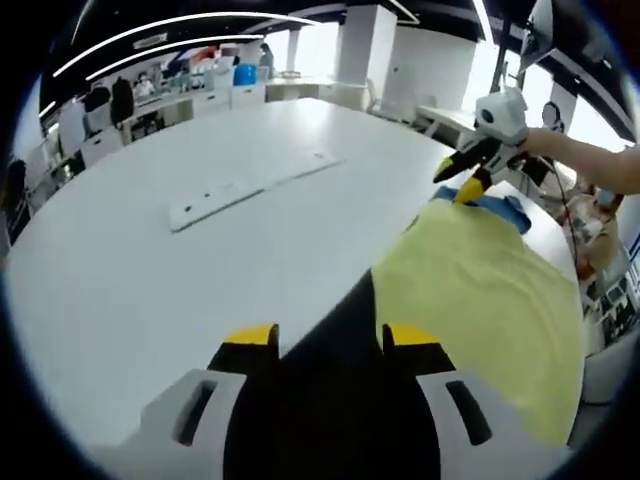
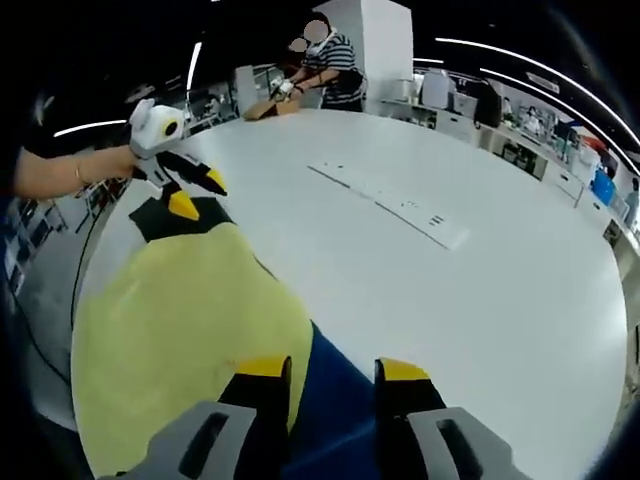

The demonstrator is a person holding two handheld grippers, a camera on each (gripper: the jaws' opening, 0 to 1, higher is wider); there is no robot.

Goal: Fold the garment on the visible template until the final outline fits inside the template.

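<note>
Item one, the garment [image 1: 490, 290]: we record a pale yellow piece spread flat on the near edge of a large white table [image 1: 200, 270], with a black panel running from it in between the left gripper's jaws and a blue panel at its far end; in the right gripper view the same garment [image 2: 170, 320] lies to the left, its blue part between that gripper's jaws. We cannot make out any template outline beneath it. Left gripper [image 1: 330, 345]: yellow-tipped jaws narrowly parted, with black cloth lying between them; a firm pinch we cannot tell. Right gripper [image 2: 335, 380]: jaws likewise narrow, blue fabric between them, grip undetermined. Farther out on the table, a long white strip [image 1: 245, 185] marked with small dark dots, well apart from the garment. Beyond, a person in a striped shirt [image 2: 335, 75] at the table's far edge.
</note>
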